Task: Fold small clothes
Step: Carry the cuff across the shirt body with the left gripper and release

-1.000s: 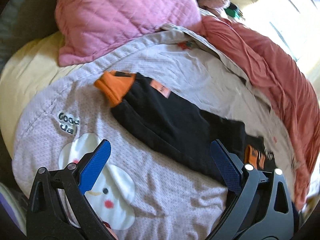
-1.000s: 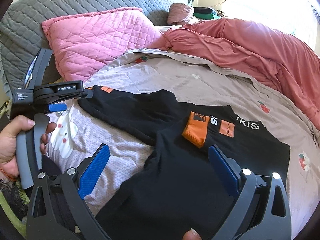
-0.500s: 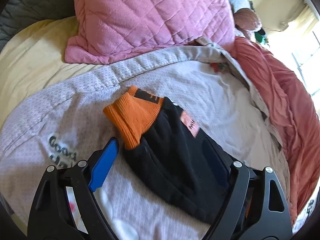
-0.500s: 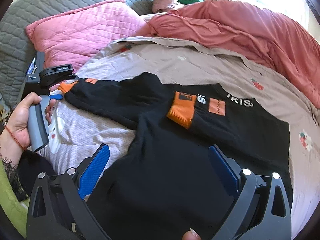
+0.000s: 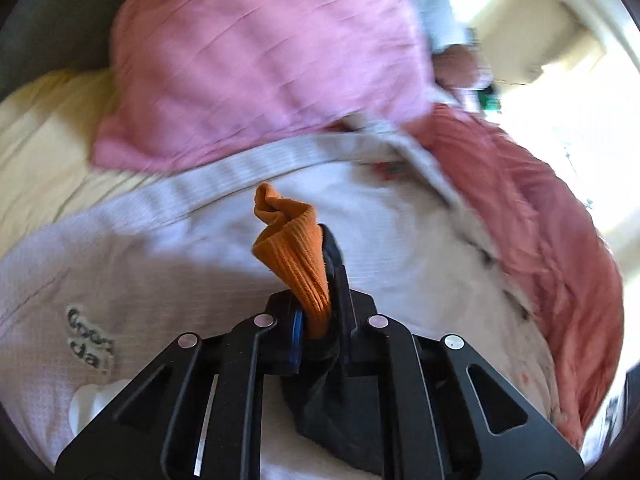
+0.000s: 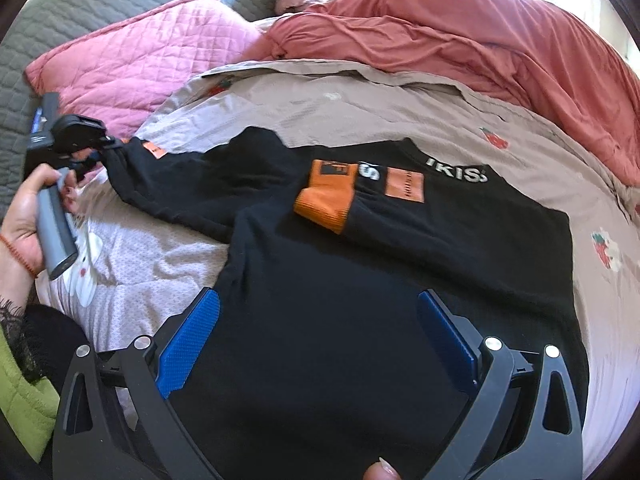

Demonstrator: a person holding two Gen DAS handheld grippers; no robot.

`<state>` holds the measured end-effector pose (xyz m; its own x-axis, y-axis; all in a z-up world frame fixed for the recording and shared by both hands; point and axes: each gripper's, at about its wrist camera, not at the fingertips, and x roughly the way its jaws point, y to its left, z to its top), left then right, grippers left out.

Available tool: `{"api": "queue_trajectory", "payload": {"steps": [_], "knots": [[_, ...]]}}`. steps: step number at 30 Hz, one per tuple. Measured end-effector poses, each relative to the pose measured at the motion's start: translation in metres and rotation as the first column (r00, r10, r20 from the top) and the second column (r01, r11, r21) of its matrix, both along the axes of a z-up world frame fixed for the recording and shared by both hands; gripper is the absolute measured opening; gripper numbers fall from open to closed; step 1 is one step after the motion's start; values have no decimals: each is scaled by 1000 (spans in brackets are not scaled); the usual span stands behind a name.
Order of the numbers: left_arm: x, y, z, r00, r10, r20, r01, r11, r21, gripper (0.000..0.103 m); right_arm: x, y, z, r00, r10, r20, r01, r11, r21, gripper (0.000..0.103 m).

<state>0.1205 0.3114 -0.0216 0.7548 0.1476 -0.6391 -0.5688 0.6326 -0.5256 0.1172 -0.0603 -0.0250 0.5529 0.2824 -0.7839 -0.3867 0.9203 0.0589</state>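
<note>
A small black sweatshirt [image 6: 360, 280] with orange cuffs lies flat on the pale blanket [image 6: 360, 108]. One sleeve is folded across the chest, its orange cuff [image 6: 326, 196] near the white lettering. The other sleeve [image 6: 180, 176] stretches out to the left. My left gripper [image 5: 320, 312] is closing on that sleeve's orange cuff [image 5: 292, 248], which bunches up between the pads; the same gripper [image 6: 100, 148] shows at the sleeve end in the right wrist view. My right gripper [image 6: 320, 320] hovers open over the lower body of the sweatshirt, with nothing pinched.
A pink quilted pillow [image 6: 140, 52] leans on a grey padded headboard [image 6: 80, 8] at the back left. A rumpled salmon duvet [image 6: 480, 40] fills the back right. A person's hand [image 6: 24, 208] grips the left handle. Green fabric [image 6: 24, 400] sits at the lower left.
My left gripper moved in to the outstretched sleeve's orange cuff and closed on it, bunching it. My right gripper sank closer over the sweatshirt body and stayed open.
</note>
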Motion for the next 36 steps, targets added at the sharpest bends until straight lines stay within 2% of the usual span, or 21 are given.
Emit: {"api": "queue_trajectory", "payload": {"steps": [2,5,7,11,14,16,19,22,26,28,29,31,32,34,36], "knots": [[1,-22,20,995,-81,55,79,996,44,6,2,-11,2,1000,-30,2,30,1000,6,98],[1,-71,44,962,-248,115,235,965,114,5,6,-33,5,996,-85,2,85,996,19,98],[7,-110,53,925,-360,120,339,926,165,5,9,-48,6,992,-125,2,125,992,23,98],[21,-172,48,840,-535,86,514,837,187,5,13,-86,8,974,-227,-2,227,974,19,98],[27,-214,34,765,-643,27,627,755,193,5,15,-115,10,953,-303,-2,303,953,24,98],[28,-238,21,705,-709,-8,699,693,177,5,16,-132,10,937,-349,-7,349,937,32,98],[33,-268,1,628,-774,-83,774,609,175,5,19,-159,10,908,-418,-24,419,906,57,98],[38,-283,-16,563,-817,-126,825,547,142,5,19,-171,9,892,-451,-35,452,889,70,98],[37,-303,-29,500,-848,-178,865,480,144,7,21,-181,7,878,-476,-50,478,874,83,98],[36,-311,-33,459,-868,-192,888,439,140,12,21,-182,6,875,-480,-58,484,871,86,98],[34,-314,-34,446,-874,-194,894,427,134,14,23,-181,6,875,-480,-60,484,871,87,98],[34,-319,-38,403,-894,-195,915,391,99,23,23,-181,5,874,-481,-63,485,870,86,98],[34,-322,-38,396,-898,-193,918,385,92,24,24,-181,4,874,-482,-65,486,870,86,98],[33,-324,-36,361,-916,-173,932,356,64,28,24,-180,4,874,-481,-74,486,869,94,98],[33,-324,-31,351,-925,-147,937,347,48,32,25,-180,3,875,-476,-81,483,870,100,98]]}}
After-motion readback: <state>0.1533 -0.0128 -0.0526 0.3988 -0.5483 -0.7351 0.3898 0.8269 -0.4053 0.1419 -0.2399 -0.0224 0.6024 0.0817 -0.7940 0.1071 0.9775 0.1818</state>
